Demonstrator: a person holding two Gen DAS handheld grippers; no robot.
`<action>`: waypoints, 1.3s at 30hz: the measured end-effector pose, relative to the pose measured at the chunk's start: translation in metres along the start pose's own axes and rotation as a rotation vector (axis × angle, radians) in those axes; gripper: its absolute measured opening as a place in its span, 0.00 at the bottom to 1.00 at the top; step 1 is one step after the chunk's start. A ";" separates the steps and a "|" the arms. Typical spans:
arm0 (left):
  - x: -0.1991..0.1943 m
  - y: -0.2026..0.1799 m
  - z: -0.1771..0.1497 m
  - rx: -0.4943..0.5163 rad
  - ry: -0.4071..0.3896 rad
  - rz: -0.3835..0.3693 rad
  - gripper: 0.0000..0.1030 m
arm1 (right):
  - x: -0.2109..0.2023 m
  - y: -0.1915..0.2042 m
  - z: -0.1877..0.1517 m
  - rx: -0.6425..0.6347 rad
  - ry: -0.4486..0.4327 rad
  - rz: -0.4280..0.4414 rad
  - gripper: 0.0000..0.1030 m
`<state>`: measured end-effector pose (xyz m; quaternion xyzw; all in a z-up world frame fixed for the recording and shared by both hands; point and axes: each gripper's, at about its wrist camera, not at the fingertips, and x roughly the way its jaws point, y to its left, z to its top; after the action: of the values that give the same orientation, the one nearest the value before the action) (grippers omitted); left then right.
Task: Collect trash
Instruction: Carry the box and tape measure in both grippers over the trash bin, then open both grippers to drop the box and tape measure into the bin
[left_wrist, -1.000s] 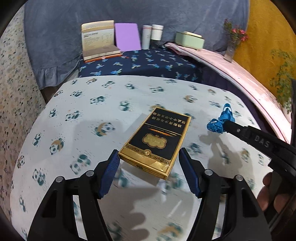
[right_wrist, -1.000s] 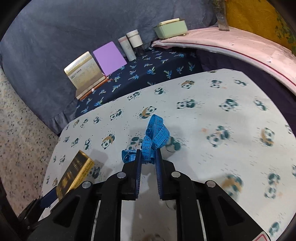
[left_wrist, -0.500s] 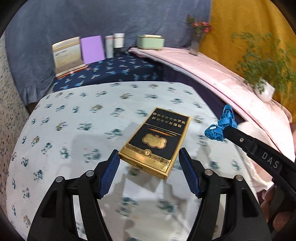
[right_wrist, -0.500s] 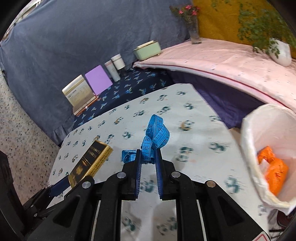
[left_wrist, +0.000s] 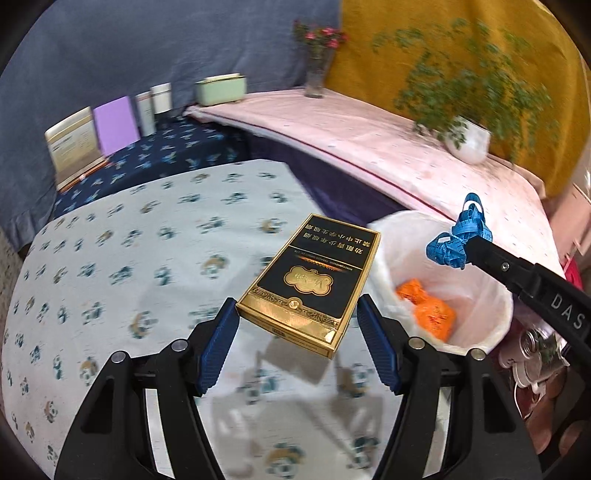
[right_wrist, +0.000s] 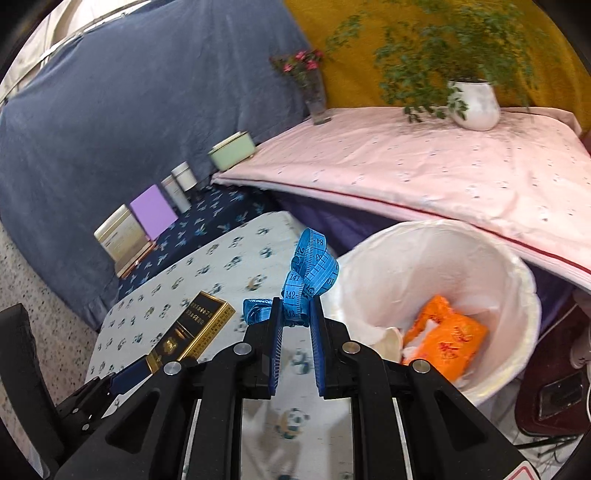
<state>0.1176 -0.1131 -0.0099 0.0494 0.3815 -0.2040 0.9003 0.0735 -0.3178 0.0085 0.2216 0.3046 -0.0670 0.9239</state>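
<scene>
Trash bin (left_wrist: 506, 306), lined with a white bag, is sitting just off the right edge of the panda-print counter (left_wrist: 110, 280) and serving as the landmark. An orange packet (left_wrist: 430, 314) is lying inside the bin. The left gripper (left_wrist: 295, 343) is holding a black-and-gold box (left_wrist: 314, 280) across its near end; its blue fingers (left_wrist: 218, 347) are spread wide, pressing against the box's two sides. The box is hanging above the counter, its far corner reaching toward the bin's left rim.

The right gripper (right_wrist: 295, 321) is clamping a crumpled blue measuring tape (right_wrist: 308, 277), its fingers (right_wrist: 276, 332) nearly closed with only the tape between them. In the left wrist view the tape (left_wrist: 458, 240) is hovering over the bin's far rim; in the right wrist view it is appearing at the bin's (right_wrist: 517, 280) left edge.

Beyond the bin, a pink-covered surface (left_wrist: 369, 136) is carrying a white potted plant (left_wrist: 467, 142) and a vase of flowers (left_wrist: 316, 74).
</scene>
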 end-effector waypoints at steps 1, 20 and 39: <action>0.001 -0.008 0.001 0.009 0.000 -0.007 0.61 | -0.004 -0.009 0.000 0.009 -0.005 -0.008 0.13; 0.036 -0.095 0.013 0.123 0.027 -0.083 0.61 | -0.028 -0.094 0.004 0.099 -0.040 -0.094 0.13; 0.067 -0.099 0.018 0.108 0.045 -0.079 0.66 | -0.011 -0.121 0.001 0.134 -0.018 -0.120 0.14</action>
<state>0.1311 -0.2294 -0.0380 0.0874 0.3915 -0.2587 0.8787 0.0334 -0.4258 -0.0287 0.2638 0.3039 -0.1443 0.9040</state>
